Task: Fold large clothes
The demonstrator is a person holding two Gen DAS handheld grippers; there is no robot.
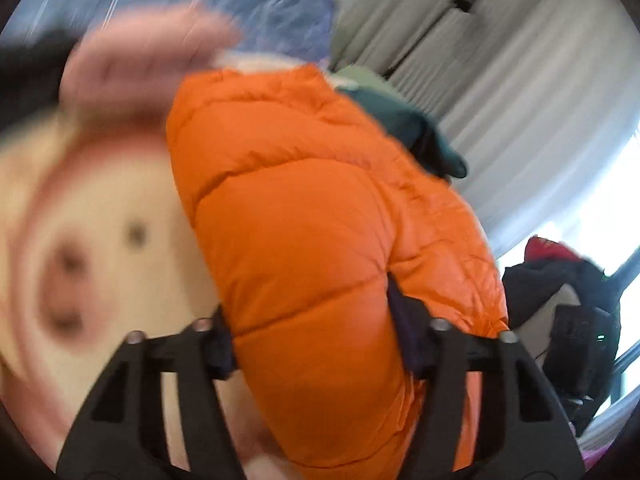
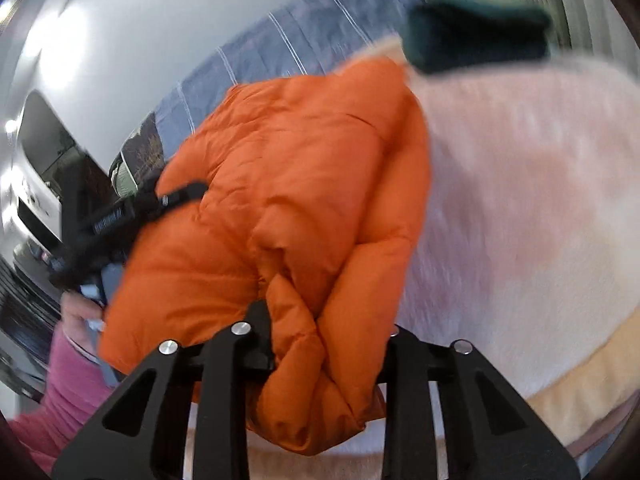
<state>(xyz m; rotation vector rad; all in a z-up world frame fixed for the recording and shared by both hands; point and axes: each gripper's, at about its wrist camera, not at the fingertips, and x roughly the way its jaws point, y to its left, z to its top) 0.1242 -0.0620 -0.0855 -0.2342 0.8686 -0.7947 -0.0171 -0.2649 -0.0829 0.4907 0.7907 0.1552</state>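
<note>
Orange puffer jacket (image 1: 320, 216) is hanging bundled between both tongs, lifted above the bed's pink-and-cream fleece blanket (image 2: 520, 200), blue striped bedding (image 2: 304, 44) behind

Left tongs (image 1: 312, 344) are straddling a thick padded roll of the jacket, pads pressing into it on both sides, so pinching a wide fold. Right tongs (image 2: 328, 344) are clamping a bunched, doubled-over edge of the jacket (image 2: 280, 184), jaws set narrow on it

Dark green garment (image 1: 404, 128) is lying just beyond the jacket. Clothes heap (image 1: 560, 280) is sitting near the window

Step in hand, by my reading: carrying or shaking out the jacket mid-fold, not yet laid flat. Next move is likely calling for lowering it onto the blanket, keeping both grips level so the slippery padding is not sliding free, then pressing the air out
</note>
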